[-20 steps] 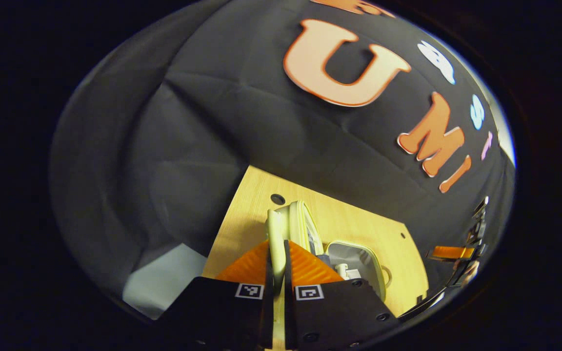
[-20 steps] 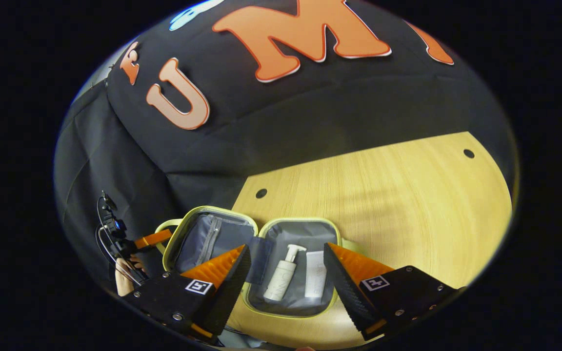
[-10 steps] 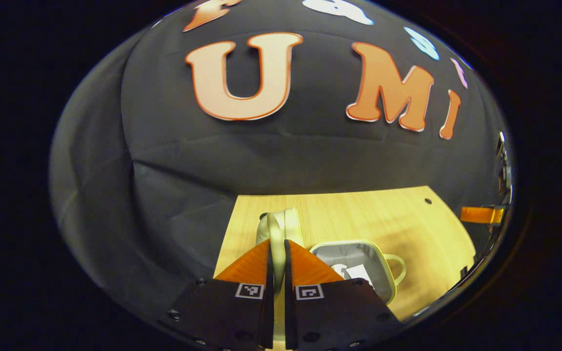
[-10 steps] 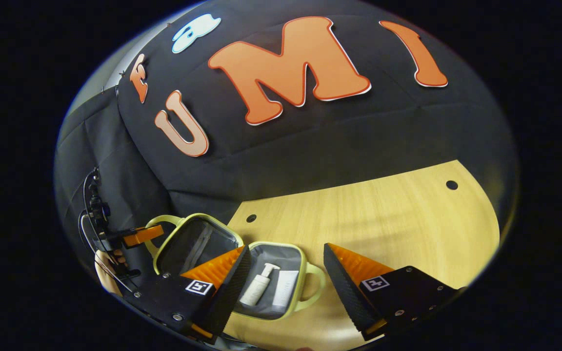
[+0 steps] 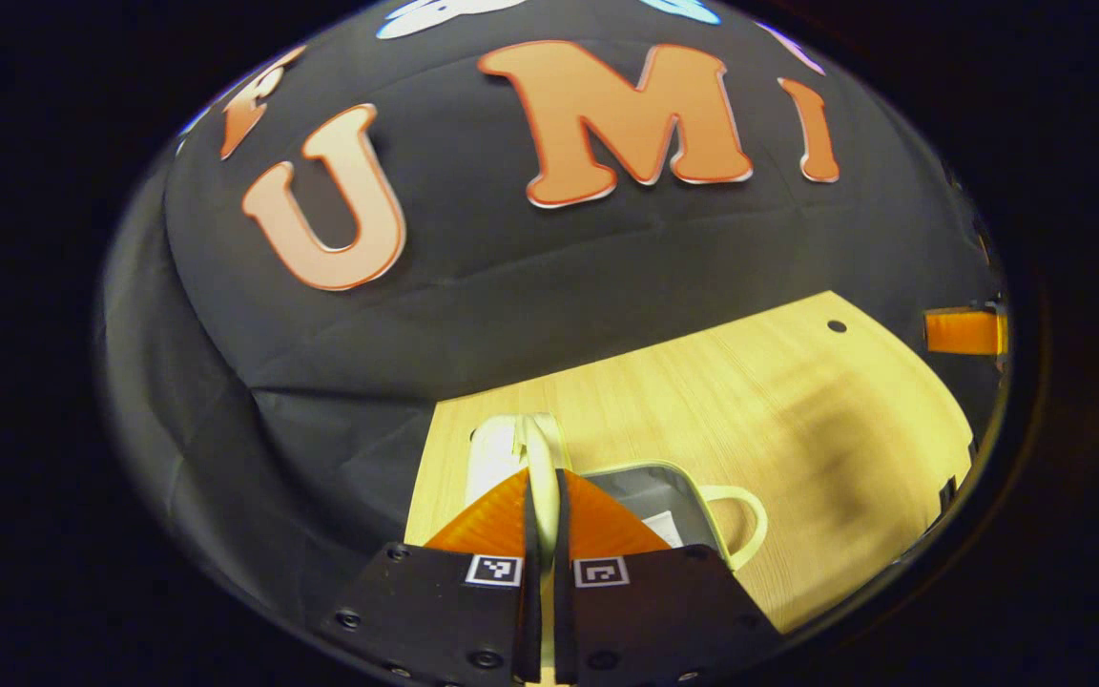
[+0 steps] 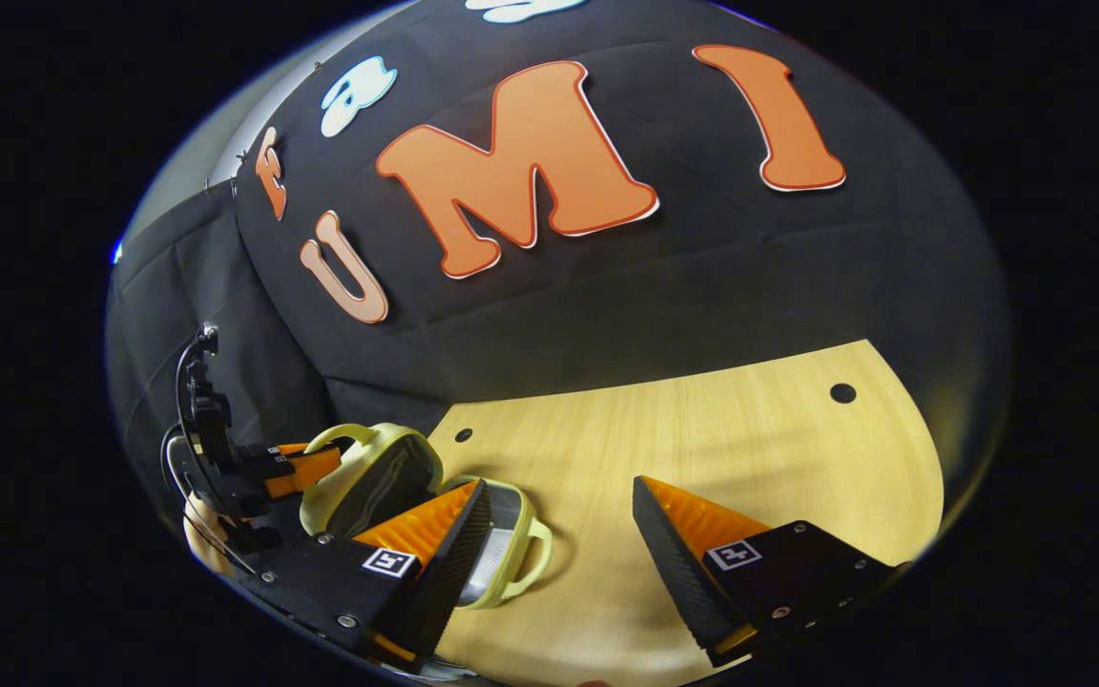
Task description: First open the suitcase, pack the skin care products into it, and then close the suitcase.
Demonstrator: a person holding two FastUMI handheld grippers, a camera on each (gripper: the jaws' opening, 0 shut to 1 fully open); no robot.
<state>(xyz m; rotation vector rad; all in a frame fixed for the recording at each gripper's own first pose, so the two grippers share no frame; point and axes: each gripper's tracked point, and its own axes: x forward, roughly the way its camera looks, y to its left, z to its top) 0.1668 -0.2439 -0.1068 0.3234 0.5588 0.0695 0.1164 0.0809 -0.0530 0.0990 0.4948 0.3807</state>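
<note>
The pale yellow-green suitcase (image 6: 511,549) lies on the wooden table (image 6: 702,439), half closed. Its lid (image 6: 373,472) stands tilted up over the grey-lined base. My left gripper (image 5: 542,477) is shut on the lid's rim (image 5: 538,448), which runs upright between the orange fingers. To the right of those fingers in the left gripper view are the base (image 5: 650,487), its handle (image 5: 738,525) and a white skin care item (image 5: 666,528) inside. The left gripper (image 6: 297,468) also appears at the lid in the right gripper view. My right gripper (image 6: 561,485) is open above the table, right of the suitcase, holding nothing.
The table (image 5: 750,401) has small dark holes (image 6: 841,392) near its far edge, where the black cloth wall starts. A hand (image 6: 201,549) holds the left gripper at the lower left. One orange finger of the right gripper (image 5: 964,331) sits at the right rim.
The left gripper has swung the lid up from flat towards the base, hiding most of the bottles. The right gripper has drifted right, away from the suitcase, still open.
</note>
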